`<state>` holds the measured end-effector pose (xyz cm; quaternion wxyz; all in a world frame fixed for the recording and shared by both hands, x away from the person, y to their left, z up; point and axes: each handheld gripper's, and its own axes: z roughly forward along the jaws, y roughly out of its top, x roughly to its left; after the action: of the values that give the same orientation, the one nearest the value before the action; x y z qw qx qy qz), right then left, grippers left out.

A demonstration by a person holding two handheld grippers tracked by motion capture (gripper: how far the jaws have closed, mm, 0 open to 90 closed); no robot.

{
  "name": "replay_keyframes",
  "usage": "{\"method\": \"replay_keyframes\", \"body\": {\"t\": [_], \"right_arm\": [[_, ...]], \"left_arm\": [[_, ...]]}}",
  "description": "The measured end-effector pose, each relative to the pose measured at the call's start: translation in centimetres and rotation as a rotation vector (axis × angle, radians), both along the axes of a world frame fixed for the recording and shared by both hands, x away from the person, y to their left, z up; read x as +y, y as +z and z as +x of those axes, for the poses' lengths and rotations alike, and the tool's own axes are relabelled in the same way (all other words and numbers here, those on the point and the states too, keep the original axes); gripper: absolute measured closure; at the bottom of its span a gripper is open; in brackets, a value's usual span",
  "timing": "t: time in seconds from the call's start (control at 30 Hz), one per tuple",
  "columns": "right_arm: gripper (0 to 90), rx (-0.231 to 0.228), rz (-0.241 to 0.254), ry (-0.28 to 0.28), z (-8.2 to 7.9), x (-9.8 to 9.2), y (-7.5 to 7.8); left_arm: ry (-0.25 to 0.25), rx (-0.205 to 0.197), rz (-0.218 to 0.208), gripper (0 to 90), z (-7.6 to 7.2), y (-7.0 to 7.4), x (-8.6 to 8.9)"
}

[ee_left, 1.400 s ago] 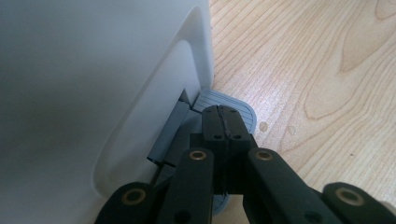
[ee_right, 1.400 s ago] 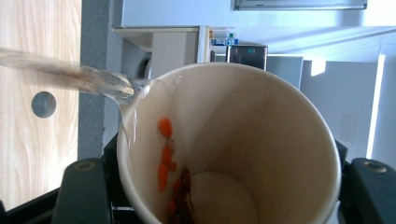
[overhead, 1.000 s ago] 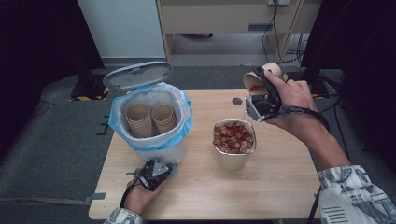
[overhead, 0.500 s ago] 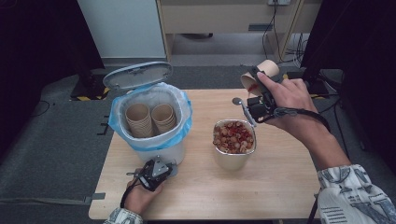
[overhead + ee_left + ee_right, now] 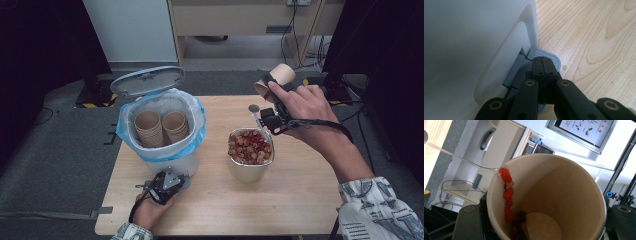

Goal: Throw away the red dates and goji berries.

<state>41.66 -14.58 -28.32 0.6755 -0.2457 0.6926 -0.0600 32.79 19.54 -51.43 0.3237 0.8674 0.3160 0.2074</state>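
My right gripper (image 5: 272, 89) is shut on a tilted paper cup (image 5: 278, 77), held above the table behind a metal container (image 5: 248, 171) of red and brown food scraps (image 5: 250, 147). In the right gripper view the cup (image 5: 564, 195) has red bits stuck to its inner wall and a pale lump at its bottom. A clear plastic spoon (image 5: 255, 111) sticks out from its rim. My left gripper (image 5: 172, 177) is shut, and its tip (image 5: 544, 59) rests on the grey pedal (image 5: 554, 58) of the white bin (image 5: 162, 150). The bin's lid (image 5: 147, 80) stands up.
The bin has a blue liner (image 5: 197, 117) and holds stacked paper cups (image 5: 161, 127). It stands at the table's left half. The wooden table (image 5: 300, 200) has bare room in front of and right of the metal container. Cabinets and cables lie beyond the far edge.
The right hand has turned slightly with the cup, and the clear spoon now hangs out of the rim toward the table. The left gripper has stayed on the pedal.
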Motion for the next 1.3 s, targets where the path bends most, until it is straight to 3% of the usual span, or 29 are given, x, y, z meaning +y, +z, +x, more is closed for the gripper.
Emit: {"method": "replay_keyframes", "body": {"t": [0.3,0.43,0.5,0.6,0.63,0.67,0.7,0.73,0.77,0.8,0.87,0.93,1.0,1.03,1.1,1.2,1.23,1.3], "right_arm": [[31.3,-0.009,-0.004,0.007,-0.1,0.2,0.2],[31.4,-0.023,0.018,0.002,-0.1,0.3,0.7],[31.9,-0.046,-0.029,-0.002,-0.1,0.7,0.2],[32.3,0.001,-0.176,0.023,-0.3,1.5,-2.5],[32.4,0.002,-0.194,0.021,-0.2,1.5,-2.9],[32.4,-0.003,-0.187,0.015,-0.3,1.3,-2.6],[32.4,-0.013,-0.160,0.010,-0.2,1.1,-1.8],[32.4,-0.028,-0.104,-0.003,-0.3,0.7,-1.1],[32.4,-0.044,-0.094,-0.011,-0.3,0.5,-0.7],[32.4,-0.044,-0.102,-0.016,-0.3,0.4,-0.7],[32.4,-0.027,-0.188,0.004,-0.4,0.7,-2.0],[32.4,-0.009,-0.239,0.011,-0.4,0.9,-3.3],[32.4,-0.020,-0.213,0.011,-0.3,0.9,-2.7],[32.4,-0.028,-0.154,-0.004,-0.2,0.7,-2.2],[32.4,-0.044,-0.140,-0.008,-0.2,0.8,-1.8],[32.4,-0.004,-0.269,0.021,-0.3,1.5,-4.8],[32.4,0.001,-0.282,0.025,-0.4,1.7,-5.2],[32.4,0.007,-0.246,0.030,-0.4,1.9,-5.2]], "left_arm": [[0.000,0.000,-0.001,89.9,0.0,0.0,0.0],[0.000,0.000,0.000,89.9,0.0,0.0,0.0],[0.000,0.001,-0.002,89.9,0.0,0.0,0.0],[0.000,0.001,-0.001,89.9,0.0,0.0,0.0],[0.000,0.000,0.000,89.9,0.0,0.0,0.0],[-0.001,-0.001,0.001,89.9,0.0,0.0,0.0],[0.000,0.001,0.000,89.9,0.0,0.0,0.0],[0.000,0.001,-0.004,89.9,0.0,0.0,0.0],[-0.001,0.001,-0.003,89.9,0.0,0.0,0.0],[0.000,0.002,-0.001,89.9,0.0,0.0,0.0],[0.000,0.002,-0.001,89.9,0.0,0.0,0.0],[-0.001,-0.001,0.003,89.9,0.0,0.0,0.0],[-0.001,0.000,0.002,89.9,0.0,0.0,0.0],[0.000,0.001,0.000,89.9,0.0,0.0,0.0],[-0.002,0.002,-0.004,89.9,0.0,0.0,0.0],[-0.004,0.001,0.001,89.9,0.0,0.0,0.0],[-0.004,0.002,0.002,89.9,0.0,0.0,0.1],[-0.004,0.001,0.004,89.9,0.0,0.0,0.0]]}}
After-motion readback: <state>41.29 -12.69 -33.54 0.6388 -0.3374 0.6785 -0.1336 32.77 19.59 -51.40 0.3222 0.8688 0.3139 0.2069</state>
